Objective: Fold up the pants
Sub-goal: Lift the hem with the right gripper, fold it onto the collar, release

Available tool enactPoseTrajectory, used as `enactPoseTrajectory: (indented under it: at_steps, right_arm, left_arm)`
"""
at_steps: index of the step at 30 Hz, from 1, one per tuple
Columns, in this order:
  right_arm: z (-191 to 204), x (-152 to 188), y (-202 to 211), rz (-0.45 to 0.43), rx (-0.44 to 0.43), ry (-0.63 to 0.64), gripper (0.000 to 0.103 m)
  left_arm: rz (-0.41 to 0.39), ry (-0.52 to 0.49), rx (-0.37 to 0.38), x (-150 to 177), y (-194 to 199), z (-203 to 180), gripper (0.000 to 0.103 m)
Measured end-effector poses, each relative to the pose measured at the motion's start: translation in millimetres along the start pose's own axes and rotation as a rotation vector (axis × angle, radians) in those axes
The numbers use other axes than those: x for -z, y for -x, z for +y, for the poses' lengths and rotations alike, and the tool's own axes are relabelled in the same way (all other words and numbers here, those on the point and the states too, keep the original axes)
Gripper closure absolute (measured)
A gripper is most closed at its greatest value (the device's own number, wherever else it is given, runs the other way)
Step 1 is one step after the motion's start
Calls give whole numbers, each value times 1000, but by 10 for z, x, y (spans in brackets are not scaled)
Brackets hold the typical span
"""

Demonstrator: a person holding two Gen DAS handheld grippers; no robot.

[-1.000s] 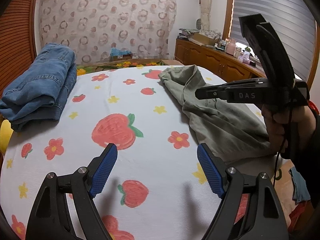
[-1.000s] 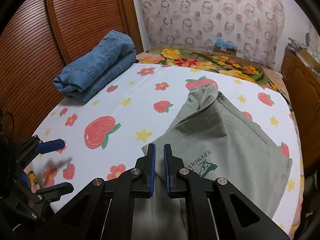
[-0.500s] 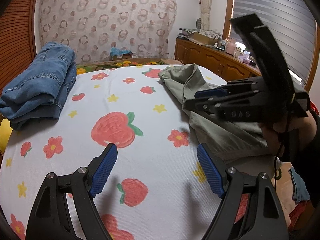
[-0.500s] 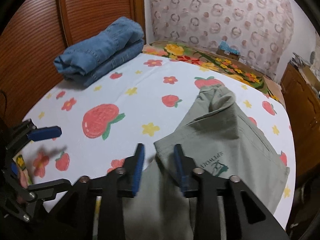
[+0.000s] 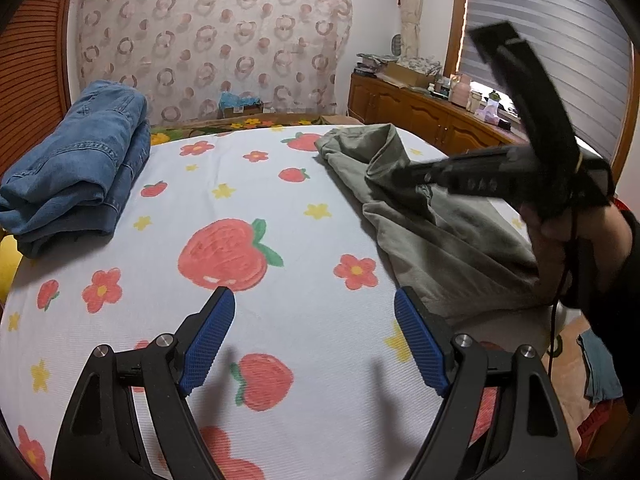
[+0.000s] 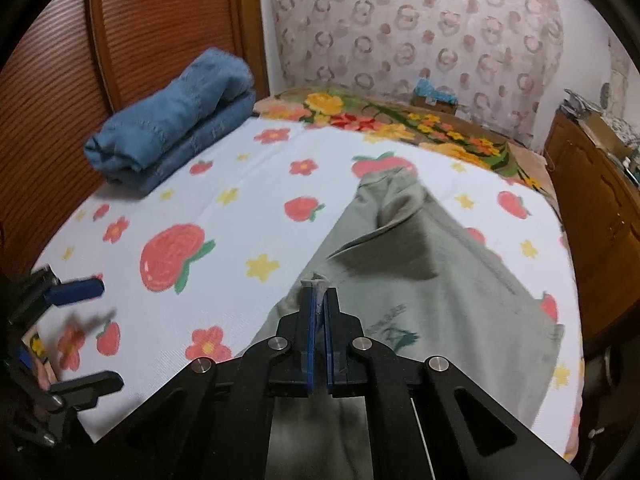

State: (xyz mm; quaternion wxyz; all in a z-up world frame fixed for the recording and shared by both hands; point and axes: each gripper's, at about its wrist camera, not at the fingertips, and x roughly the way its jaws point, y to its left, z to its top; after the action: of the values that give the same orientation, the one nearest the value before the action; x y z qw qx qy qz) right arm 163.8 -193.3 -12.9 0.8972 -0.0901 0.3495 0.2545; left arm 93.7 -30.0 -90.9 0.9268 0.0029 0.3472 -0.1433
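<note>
Your right gripper (image 6: 319, 300) is clamped on a pinch of the olive-green pants (image 6: 440, 280), which lie on the strawberry-print bedspread (image 5: 248, 184), well to the right of the folded jeans (image 5: 76, 168). Your left gripper (image 5: 314, 340) hangs spread wide over bare bedspread, just left of the pants. The cloth looks soft and limp, so it will likely sag from a single pinch; take a second hold along the same edge.
</note>
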Motion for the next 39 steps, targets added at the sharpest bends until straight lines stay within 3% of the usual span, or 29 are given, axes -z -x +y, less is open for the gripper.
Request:
enactPoseTrajectory:
  at_steps: [5,16,29,39]
  right_arm:
    - [-261,-5,174,-35,49,-30,100]
    - [-830,-8,356,-18,190,-72,100]
    - [-949,-49,218,1,307,-105,100]
    - [-985,-57,43,44,284,-159,100]
  left_arm:
    - [6,-15,3,5,-9,-45,21]
    - [8,-22,8,-5,-1,-85,20]
    - [13,-22,8,2,-20,-99,20]
    - [17,-24,10,14,-24,-102,20]
